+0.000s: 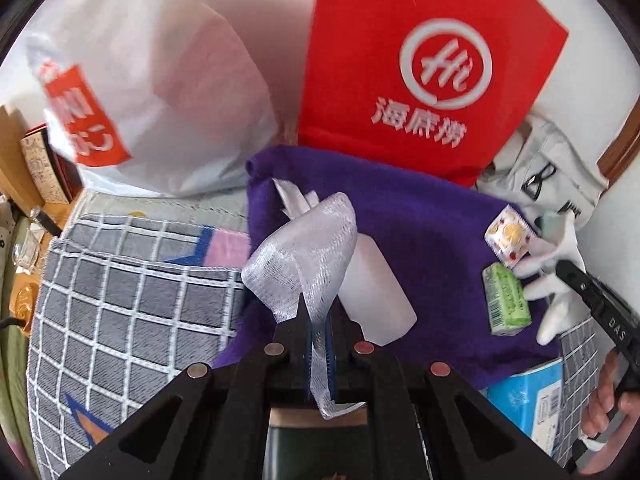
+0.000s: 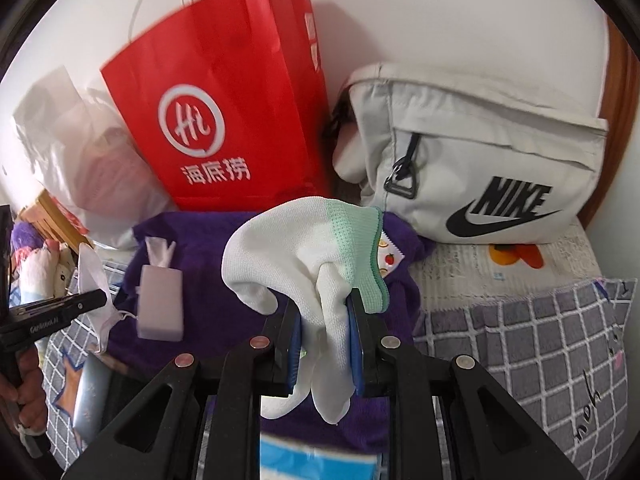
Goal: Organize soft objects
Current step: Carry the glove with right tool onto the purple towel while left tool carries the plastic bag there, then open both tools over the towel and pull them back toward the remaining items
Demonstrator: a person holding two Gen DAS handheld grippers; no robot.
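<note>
My left gripper [image 1: 318, 320] is shut on a sheer white mesh pouch [image 1: 308, 248] and holds it above a purple towel [image 1: 424, 236]. It also shows in the right wrist view [image 2: 94, 276] beside the left gripper [image 2: 100, 300]. My right gripper [image 2: 324, 316] is shut on a white glove with a mint-green cuff [image 2: 316, 248], lifted over the towel [image 2: 212, 280]. In the left wrist view the glove [image 1: 556, 276] hangs from the right gripper [image 1: 564, 266]. A white tissue pack [image 2: 160, 304] lies on the towel [image 1: 374, 296].
A red paper bag [image 1: 420, 64] and a white plastic bag [image 1: 152, 92] stand behind the towel. A grey Nike bag [image 2: 480, 168] lies at the right. A green packet [image 1: 506, 300] and a fruit-print packet [image 1: 510, 236] lie on the towel. A grey checked cushion [image 1: 120, 312] and a blue tissue box [image 1: 528, 400] are nearby.
</note>
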